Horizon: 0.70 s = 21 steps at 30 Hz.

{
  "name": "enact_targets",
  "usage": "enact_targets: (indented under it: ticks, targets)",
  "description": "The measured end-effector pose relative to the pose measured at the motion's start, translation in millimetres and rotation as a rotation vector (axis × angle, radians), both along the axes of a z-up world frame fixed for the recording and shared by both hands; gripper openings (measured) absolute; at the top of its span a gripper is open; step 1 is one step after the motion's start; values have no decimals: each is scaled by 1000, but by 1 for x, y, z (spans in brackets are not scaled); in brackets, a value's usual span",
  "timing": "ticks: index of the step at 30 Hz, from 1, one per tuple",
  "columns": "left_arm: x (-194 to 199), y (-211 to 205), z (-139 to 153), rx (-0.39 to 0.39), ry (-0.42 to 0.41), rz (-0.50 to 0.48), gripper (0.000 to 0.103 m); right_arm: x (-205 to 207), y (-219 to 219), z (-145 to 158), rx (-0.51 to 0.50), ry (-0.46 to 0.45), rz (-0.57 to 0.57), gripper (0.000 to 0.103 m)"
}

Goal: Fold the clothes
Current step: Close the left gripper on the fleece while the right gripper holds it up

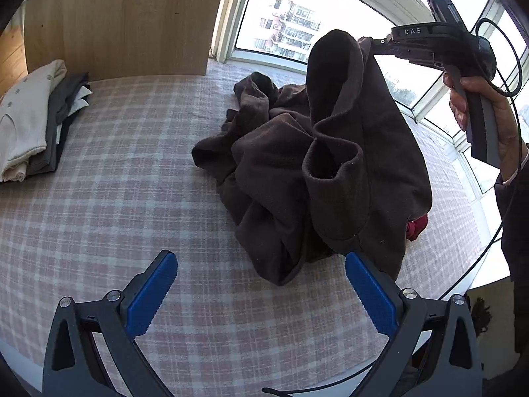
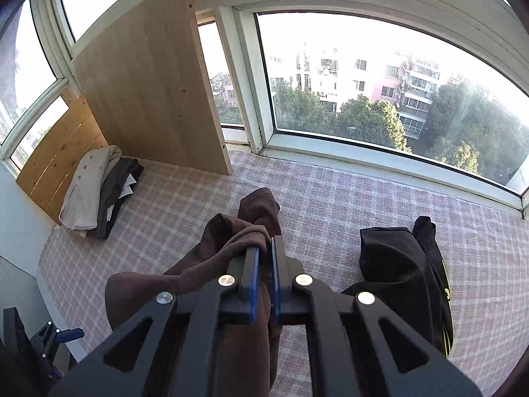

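A dark brown garment [image 1: 297, 165] lies crumpled on the plaid-covered surface [image 1: 115, 198], with one part lifted high. My right gripper [image 1: 372, 42] is shut on that raised edge, held by a hand [image 1: 496, 112] at the upper right. In the right wrist view the brown cloth [image 2: 251, 231] is pinched between the blue pads of my right gripper [image 2: 264, 248] and hangs below it. My left gripper [image 1: 261, 264] stands open low over the surface, just in front of the garment, with nothing between its blue pads [image 1: 152, 294].
A stack of folded clothes [image 1: 33, 115], cream on top, sits at the far left by a wooden panel [image 1: 125, 20]. A black garment [image 2: 403, 271] lies to the right. Something red [image 1: 416, 226] shows behind the brown garment. Windows [image 2: 380, 99] line the far side.
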State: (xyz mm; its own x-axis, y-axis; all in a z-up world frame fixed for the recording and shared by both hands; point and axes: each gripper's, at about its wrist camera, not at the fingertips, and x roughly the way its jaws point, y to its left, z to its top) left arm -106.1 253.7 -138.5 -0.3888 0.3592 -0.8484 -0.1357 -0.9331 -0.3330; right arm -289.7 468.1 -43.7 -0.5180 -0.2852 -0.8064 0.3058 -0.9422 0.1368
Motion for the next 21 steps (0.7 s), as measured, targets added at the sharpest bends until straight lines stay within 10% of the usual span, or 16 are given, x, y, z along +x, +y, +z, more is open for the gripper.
enact_targets:
  ticks: [16,21]
  targets:
    - [-16,69,-25,50,-127,-15,99,0,3,-13,9,22,49,7]
    - [-27,89,-35,83,-157,-40,60,2,2,-11,9,28,57,7]
